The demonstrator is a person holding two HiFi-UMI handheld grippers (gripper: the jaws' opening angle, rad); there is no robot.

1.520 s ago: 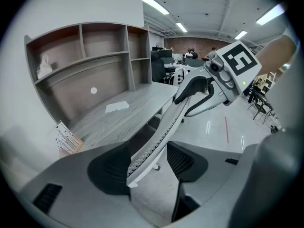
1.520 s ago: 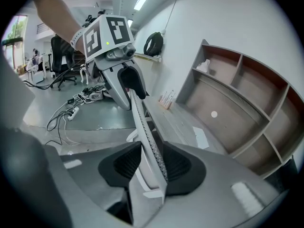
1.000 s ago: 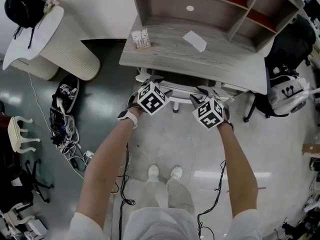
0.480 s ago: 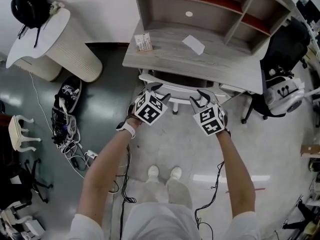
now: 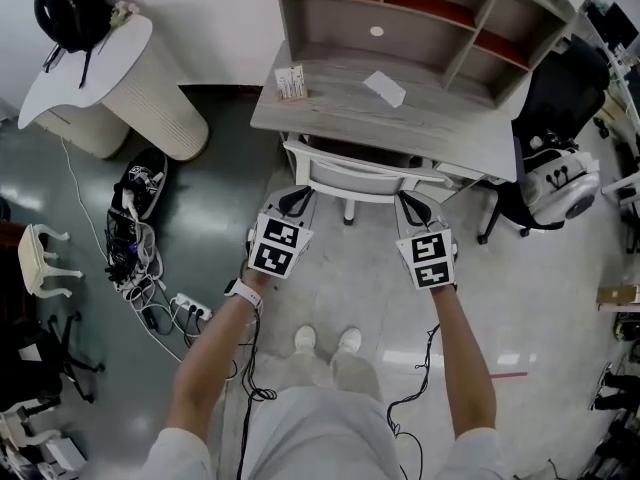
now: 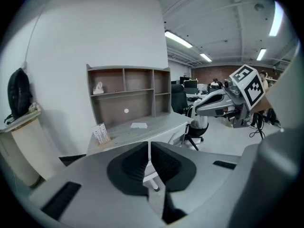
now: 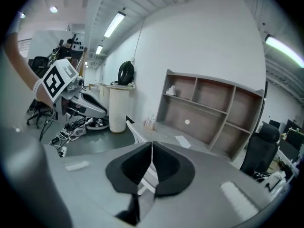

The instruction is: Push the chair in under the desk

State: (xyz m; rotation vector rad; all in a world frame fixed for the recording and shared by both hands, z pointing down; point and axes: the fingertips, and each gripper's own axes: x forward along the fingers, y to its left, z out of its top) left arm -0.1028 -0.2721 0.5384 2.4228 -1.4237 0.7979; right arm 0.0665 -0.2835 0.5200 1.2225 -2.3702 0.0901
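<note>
Bright, even indoor light from ceiling strip lights (image 6: 179,39). Pale glare on floor (image 5: 510,359). Gripper views fisheye-bent, dark vignetted corners; near foreground soft.

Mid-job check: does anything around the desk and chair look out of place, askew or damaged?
Nothing looks damaged or spilled. The chair sits tucked under the desk, its backrest along the front edge. The one mess is a tangle of cables with a power strip on the floor to the left, beside a sneaker.

Far left: white ribbed column (image 5: 150,103), black bag (image 5: 72,8) on its top. Left floor: black-and-white sneaker (image 5: 140,183), cable tangle (image 5: 125,258), white power strip (image 5: 190,306) just beside. Left edge: small white stool (image 5: 40,260). Right: black office chair (image 5: 560,98).
</note>
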